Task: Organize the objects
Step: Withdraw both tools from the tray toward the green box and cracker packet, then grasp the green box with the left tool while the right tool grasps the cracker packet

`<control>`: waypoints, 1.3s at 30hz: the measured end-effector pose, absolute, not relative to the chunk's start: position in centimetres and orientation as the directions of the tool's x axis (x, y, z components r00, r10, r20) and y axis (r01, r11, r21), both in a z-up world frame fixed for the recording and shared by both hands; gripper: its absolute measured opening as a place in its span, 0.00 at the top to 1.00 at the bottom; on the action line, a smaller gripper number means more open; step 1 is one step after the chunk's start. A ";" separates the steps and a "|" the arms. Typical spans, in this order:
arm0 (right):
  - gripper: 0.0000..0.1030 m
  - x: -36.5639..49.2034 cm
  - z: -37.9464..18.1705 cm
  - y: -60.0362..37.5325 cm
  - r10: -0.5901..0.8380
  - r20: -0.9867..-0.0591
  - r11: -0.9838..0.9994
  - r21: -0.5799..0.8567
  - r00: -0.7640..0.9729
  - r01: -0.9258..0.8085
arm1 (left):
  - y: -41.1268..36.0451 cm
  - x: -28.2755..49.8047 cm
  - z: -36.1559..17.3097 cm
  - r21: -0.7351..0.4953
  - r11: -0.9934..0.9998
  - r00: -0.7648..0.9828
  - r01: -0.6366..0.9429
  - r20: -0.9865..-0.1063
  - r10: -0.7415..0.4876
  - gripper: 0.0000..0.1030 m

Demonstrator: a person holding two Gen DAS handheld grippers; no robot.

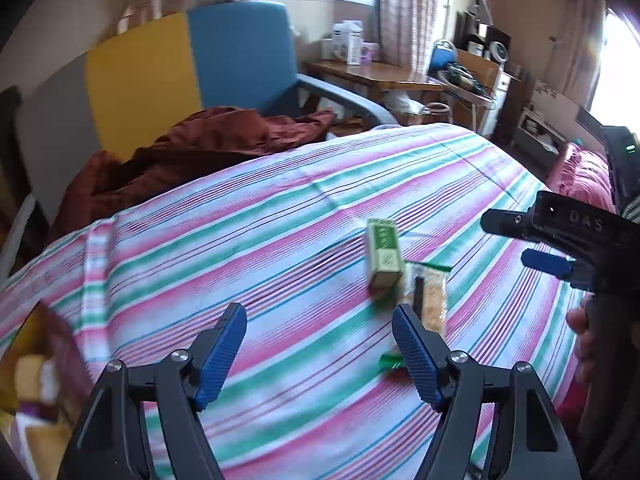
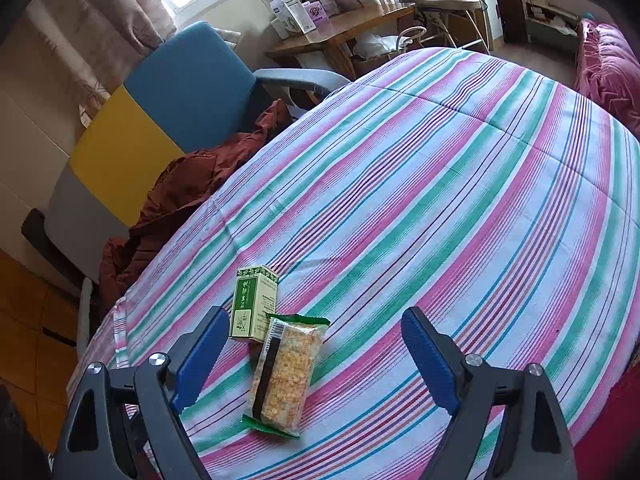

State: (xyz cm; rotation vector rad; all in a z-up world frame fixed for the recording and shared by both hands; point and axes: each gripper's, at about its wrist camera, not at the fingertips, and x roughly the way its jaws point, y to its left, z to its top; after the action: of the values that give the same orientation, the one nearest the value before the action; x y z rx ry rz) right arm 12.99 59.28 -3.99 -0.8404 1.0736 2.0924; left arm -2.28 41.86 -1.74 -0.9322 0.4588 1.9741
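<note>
Centrally, a bed covered by a striped sheet in pink, green and white fills both views. Two small items lie on it, touching each other, near the bed's side edge closest to the cameras. One is a green box with printed text, lying flat. The other is a snack bar in a clear wrapper with green ends, its upper end resting against the box's lower corner.

The right gripper hovers over the sheet with its blue-padded jaws spread wide, holding nothing. The snack bar lies between the jaws, nearer the left one, and the box sits just beyond that jaw's tip.

The left gripper also hangs above the sheet, jaws wide apart and empty. In its blurred view the box and snack bar lie just beyond its right jaw, and the right gripper enters from the right edge, held by a hand.

A rust-brown cloth is bunched at the bed's far-left edge, against a headboard of grey, yellow and blue panels. A wooden desk with boxes stands beyond, under a bright window.
</note>
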 end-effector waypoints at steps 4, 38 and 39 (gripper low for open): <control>0.13 13.6 -3.9 59.7 0.243 -0.750 -0.448 0.476 -0.616 -0.757 | 45.9 -2.8 -3.0 -0.041 -0.511 -0.292 -0.859 -0.780 0.554 0.27; 0.21 5.7 -9.0 55.9 0.091 -0.918 -0.683 0.225 -0.387 -0.695 | 33.0 -2.2 -3.7 -0.055 -0.677 -0.410 -0.734 -0.758 0.507 0.70; 0.21 5.5 -9.2 55.8 0.098 -0.921 -0.688 0.211 -0.378 -0.694 | 32.5 -1.9 -3.6 -0.053 -0.680 -0.417 -0.731 -0.754 0.507 0.70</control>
State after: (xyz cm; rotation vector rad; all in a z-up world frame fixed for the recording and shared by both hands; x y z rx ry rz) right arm 5.46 55.81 -9.15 -1.3454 0.8160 2.0998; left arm -1.91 32.45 -3.60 -0.9996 0.3677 2.1244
